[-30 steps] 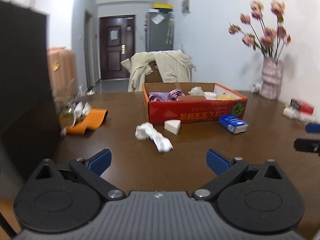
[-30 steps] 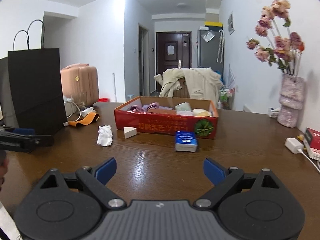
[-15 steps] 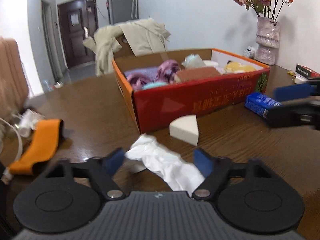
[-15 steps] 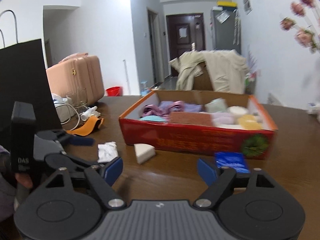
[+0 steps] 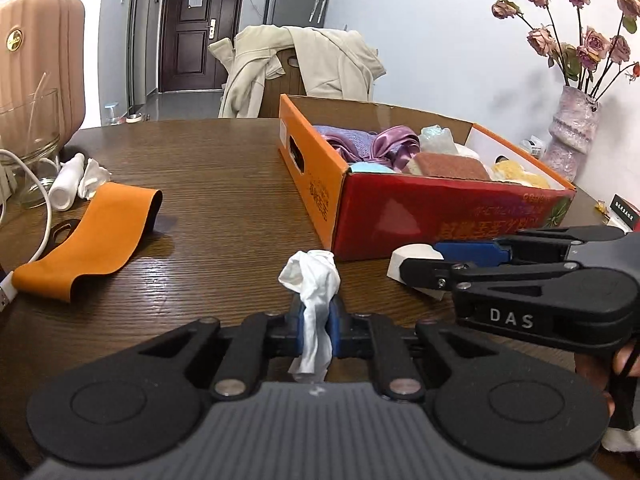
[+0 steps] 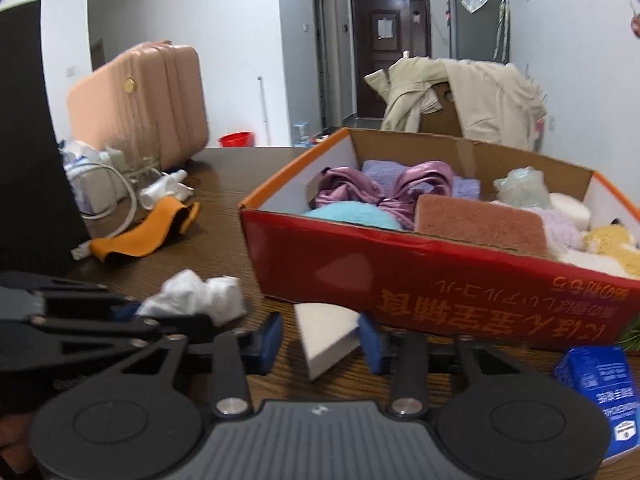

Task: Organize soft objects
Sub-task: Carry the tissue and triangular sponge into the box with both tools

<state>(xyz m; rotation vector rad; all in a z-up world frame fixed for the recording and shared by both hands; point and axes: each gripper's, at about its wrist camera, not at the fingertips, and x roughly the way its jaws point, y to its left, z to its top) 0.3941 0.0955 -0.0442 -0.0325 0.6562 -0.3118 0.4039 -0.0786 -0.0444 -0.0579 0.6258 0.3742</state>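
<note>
Your left gripper [image 5: 316, 322] pinches the white rag [image 5: 314, 280] near the tabletop's middle, your right gripper [image 6: 320, 338] half-open astride the sponge wedge [image 6: 326, 332] touching the box [image 6: 440, 280]; lift carelessly and the rag slips, the wedge snags cardboard.

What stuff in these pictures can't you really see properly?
- Bottom of the red box: in the right wrist view the soft things piled inside cover it.
- Blue packet: right wrist view, cut off by the picture edge; its print is too small to read.
- White wedge sponge: in the left wrist view the right gripper hides much of it.
- White cloth: its lower end disappears between the left gripper's fingers.
</note>
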